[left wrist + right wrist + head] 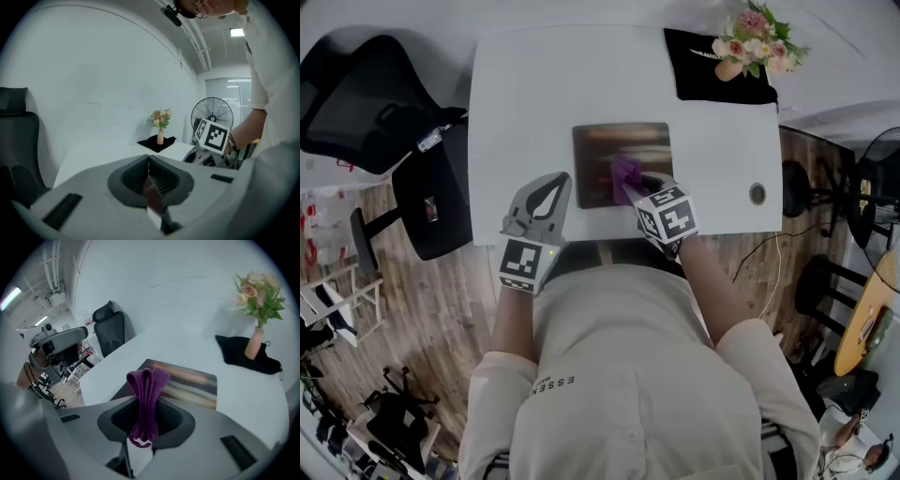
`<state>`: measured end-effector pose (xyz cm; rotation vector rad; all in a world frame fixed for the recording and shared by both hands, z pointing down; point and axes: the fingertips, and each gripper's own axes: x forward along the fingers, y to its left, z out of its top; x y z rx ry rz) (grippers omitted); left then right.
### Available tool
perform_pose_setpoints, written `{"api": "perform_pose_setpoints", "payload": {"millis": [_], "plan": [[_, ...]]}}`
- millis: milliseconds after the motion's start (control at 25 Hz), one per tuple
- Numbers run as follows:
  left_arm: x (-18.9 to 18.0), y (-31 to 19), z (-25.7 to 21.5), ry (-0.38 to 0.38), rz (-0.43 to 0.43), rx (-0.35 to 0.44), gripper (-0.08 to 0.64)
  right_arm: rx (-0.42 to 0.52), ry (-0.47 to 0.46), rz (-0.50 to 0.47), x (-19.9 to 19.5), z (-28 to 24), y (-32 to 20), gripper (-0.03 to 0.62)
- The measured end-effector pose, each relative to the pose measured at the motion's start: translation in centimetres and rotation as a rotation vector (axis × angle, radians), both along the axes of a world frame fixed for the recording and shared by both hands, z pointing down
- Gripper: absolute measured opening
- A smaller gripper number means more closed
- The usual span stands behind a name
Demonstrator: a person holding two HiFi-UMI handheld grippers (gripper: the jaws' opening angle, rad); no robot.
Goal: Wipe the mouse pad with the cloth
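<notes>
One purple cloth (147, 380) is the thing to watch: it is bunched into a folded strip and pinched between the jaws of the right claw (636, 190), which is clenched on it, with a loop of fabric sticking out past the tips and a short tail hanging behind them. From above, the cloth sits over the near right part of the mouse pad (609, 150); whether it is actually pressing on the surface I cannot tell. The pad is a dark rectangle with a brownish, streaky sheen, lying flat toward the near edge of the white counter (525, 84).

Just beside the pad's left edge, at the counter's near rim, the left claw (553, 187) hovers with its jaws pressed together and nothing held in them. The person stands close against the counter, in a pale shirt, a claw in each hand.

Farther back, at the far right corner, a small vase of pink and cream flowers (755, 42) stands on a black piece of fabric (703, 75). A round grommet (757, 193) is set into the counter near its right edge, well apart from the pad. Off the left side, a black office chair (366, 103) stands on the wooden floor (412, 309), and a standing fan (212, 112) shows beyond the counter's right end.
</notes>
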<state>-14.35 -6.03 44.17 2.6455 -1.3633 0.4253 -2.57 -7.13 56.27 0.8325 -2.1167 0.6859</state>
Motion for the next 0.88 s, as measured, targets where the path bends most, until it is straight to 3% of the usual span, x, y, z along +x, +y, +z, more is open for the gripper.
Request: {"api": "perform_pose_setpoints", "payload": {"millis": [440, 880], "plan": [[-5.2, 2.5, 2.0, 0.029, 0.041, -0.039, 0.003, -0.045, 0.006, -0.053, -8.2, 1.9, 3.5, 0.100], [-5.2, 2.0, 2.7, 0.044, 0.004, -0.059, 0.003, -0.081, 0.011, -0.086, -8.4, 3.3, 3.1, 0.100]]}}
